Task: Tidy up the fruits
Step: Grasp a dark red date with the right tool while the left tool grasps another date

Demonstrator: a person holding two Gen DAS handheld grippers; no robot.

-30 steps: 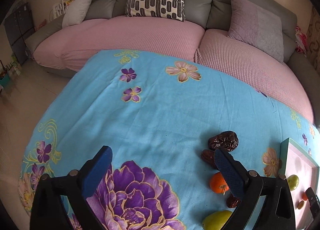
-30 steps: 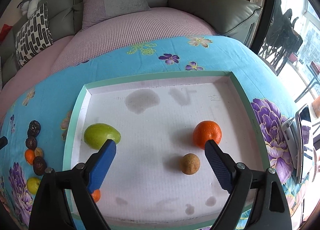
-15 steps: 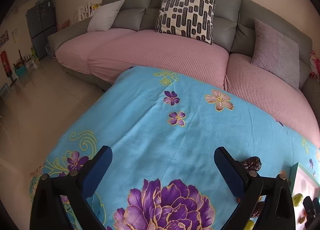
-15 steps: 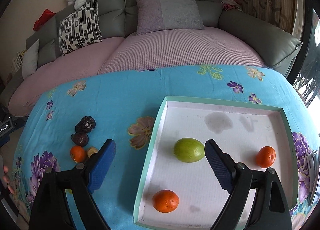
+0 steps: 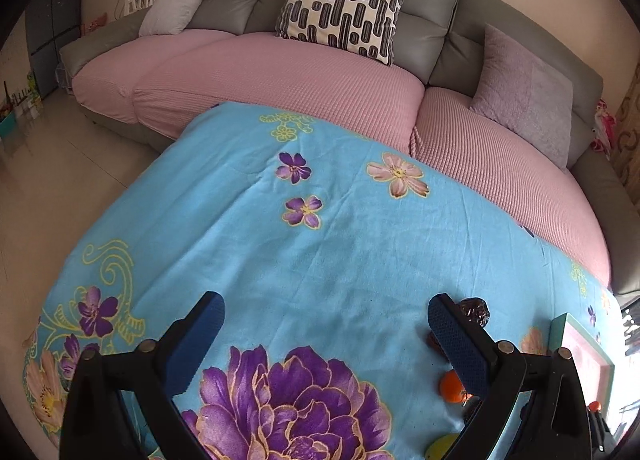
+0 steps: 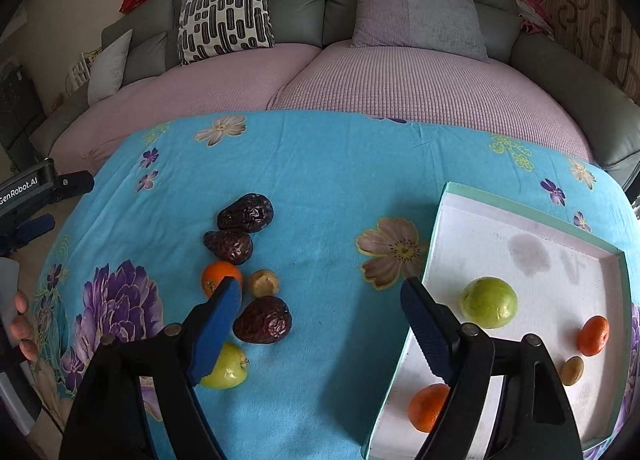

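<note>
In the right wrist view, loose fruit lies on the blue floral cloth (image 6: 320, 180): three dark dates (image 6: 245, 213), an orange (image 6: 218, 277), a small tan fruit (image 6: 264, 282) and a yellow-green fruit (image 6: 227, 370). The white tray (image 6: 532, 228) at the right holds a green fruit (image 6: 488, 302), two oranges (image 6: 427, 406) and a tan fruit (image 6: 571, 370). My right gripper (image 6: 320, 300) is open and empty, above the cloth between the loose fruit and the tray. My left gripper (image 5: 326, 312) is open and empty over the cloth; a date (image 5: 475, 310) and an orange (image 5: 452, 386) show by its right finger.
A grey sofa with pink seat covers (image 6: 400, 76) curves round the far side of the table, with cushions (image 6: 226, 12) on it. My left gripper shows at the left edge of the right wrist view (image 6: 36, 200). The tray corner (image 5: 582, 344) shows in the left wrist view.
My right gripper has swung left from above the tray to over the cloth, bringing the loose fruit into view. My left gripper tilted up and drew back left; both stayed open.
</note>
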